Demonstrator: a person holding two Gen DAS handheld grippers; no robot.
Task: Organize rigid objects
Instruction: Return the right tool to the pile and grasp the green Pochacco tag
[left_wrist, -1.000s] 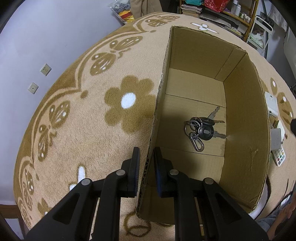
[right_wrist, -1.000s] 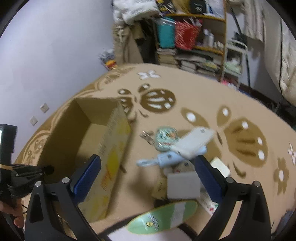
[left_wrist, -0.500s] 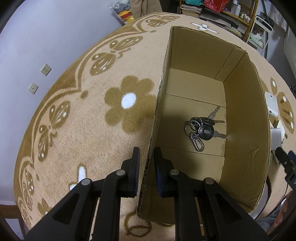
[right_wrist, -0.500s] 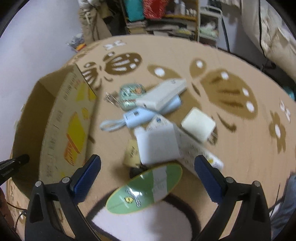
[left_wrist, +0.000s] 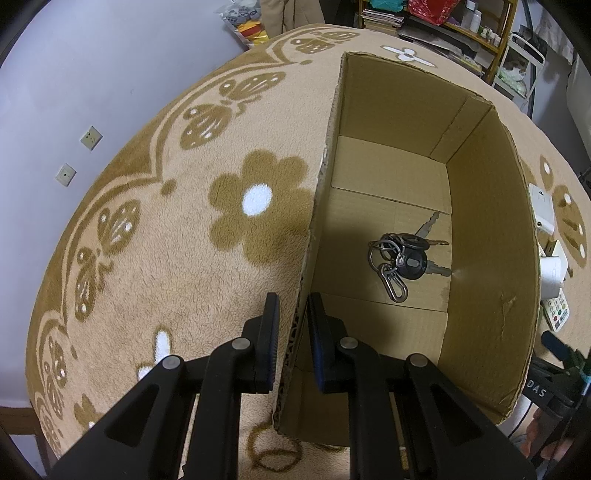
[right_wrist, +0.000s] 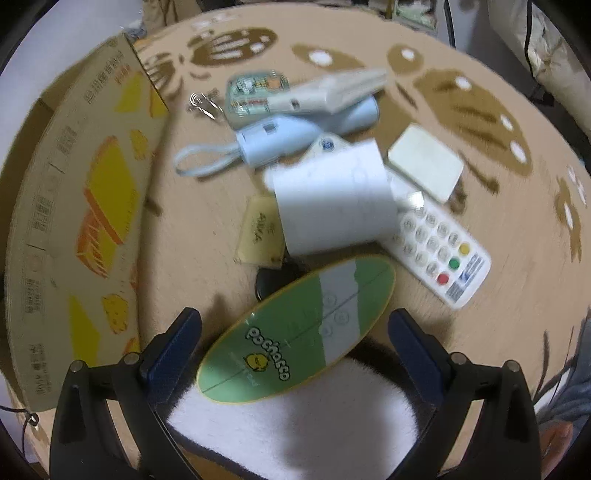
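Directly below our right gripper (right_wrist: 295, 343), between its widely spread fingers and touching neither, lies a green oval case (right_wrist: 297, 330) printed with a cartoon dog. It rests on the rug at the near edge of a pile of small hard things. We judge it light, stiff and smooth, likely slippery, so the best hold is across its narrow width near the middle. One end seems to rest on a small dark object, so it may rock.

Behind it, a pale boxy block (right_wrist: 334, 201) leans over a white remote (right_wrist: 436, 251). Further back lie a blue power bank (right_wrist: 306, 134) with a loop strap and a white charger (right_wrist: 424, 168). Motion blur hides the labels.

To the left stands the cardboard box (left_wrist: 491, 236). Our left gripper (left_wrist: 293, 336) pinches its near wall. Inside lies a key bunch (left_wrist: 404, 258). The box's near corner is cut off behind the gripper.
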